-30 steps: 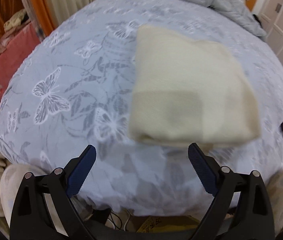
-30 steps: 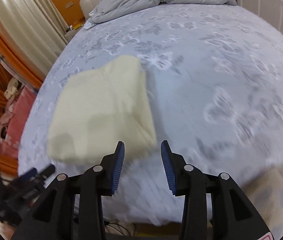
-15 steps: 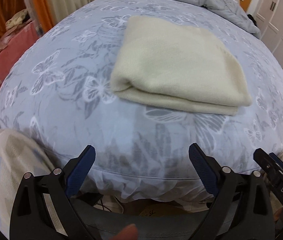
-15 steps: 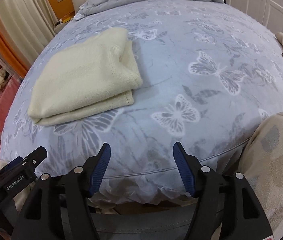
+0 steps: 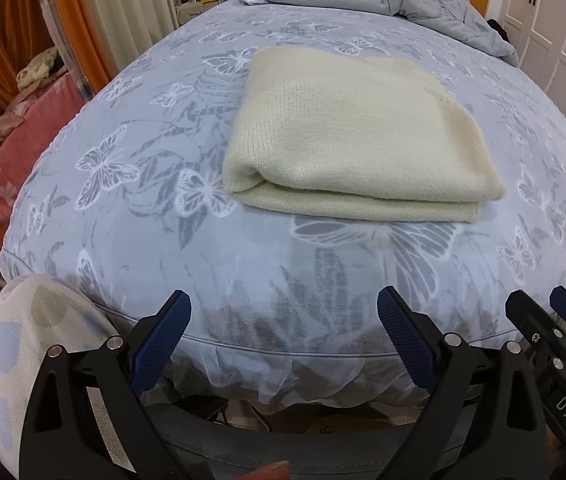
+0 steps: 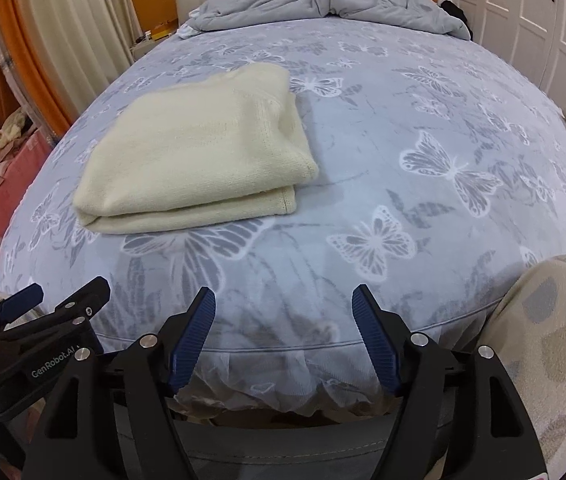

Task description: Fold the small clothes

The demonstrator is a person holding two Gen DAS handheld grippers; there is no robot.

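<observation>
Butterfly-print bedding [image 5: 131,216] fills both views, and on it lies the cream knit garment [image 5: 355,140], folded flat into a thick rectangle, left of centre from my right camera. A second ago it was blurred and close to my fingers; now it rests sharp and settled, well clear of both tools. My left gripper [image 5: 285,334] hangs spread wide with nothing in it, back at the bed's near edge. My right gripper [image 6: 285,334] is empty too, its jaws opening, having released the cloth. I judge this piece finished. Beyond it, a rumpled grey duvet [image 6: 323,0] sits at the headboard.
</observation>
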